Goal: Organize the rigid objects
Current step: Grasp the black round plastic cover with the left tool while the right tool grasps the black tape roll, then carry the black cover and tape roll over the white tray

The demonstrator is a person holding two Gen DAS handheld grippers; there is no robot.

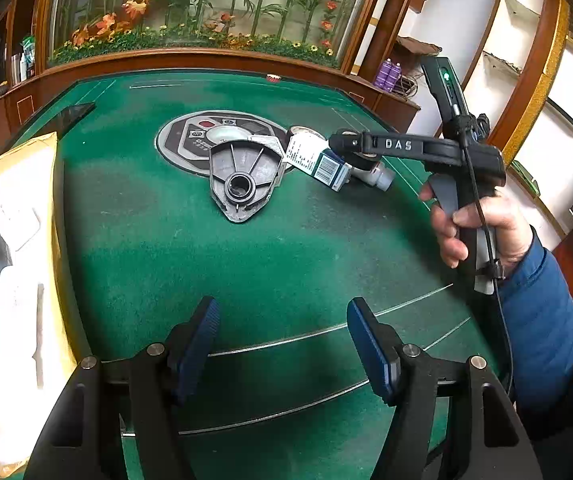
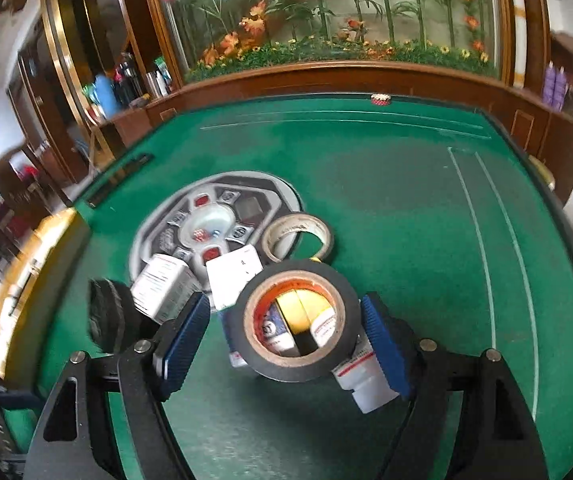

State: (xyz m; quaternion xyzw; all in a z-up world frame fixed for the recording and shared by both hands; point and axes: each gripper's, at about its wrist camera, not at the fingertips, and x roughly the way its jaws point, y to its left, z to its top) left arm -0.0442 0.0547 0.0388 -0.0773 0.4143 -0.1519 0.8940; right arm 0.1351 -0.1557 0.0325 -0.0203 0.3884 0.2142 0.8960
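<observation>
In the right wrist view a black tape roll [image 2: 346,300] lies on top of small boxes and a white bottle [image 2: 366,384] on the green table [image 2: 406,208]. My right gripper [image 2: 286,340] is open, its blue pads either side of the roll, the right pad close to it. A white tape roll [image 2: 328,232] lies behind. A white-and-blue box [image 2: 162,284] lies left. In the left wrist view my left gripper [image 1: 282,344] is open and empty over the table's near part. A grey plastic part [image 1: 242,178] lies ahead; the right gripper [image 1: 350,144] is over the box [image 1: 318,160].
A round control panel [image 1: 190,136] is set in the table's centre. A yellow padded envelope [image 1: 14,272] lies at the left edge. A wooden rail and a glass plant display [image 1: 206,8] back the table. A small red object [image 2: 380,99] sits at the far edge.
</observation>
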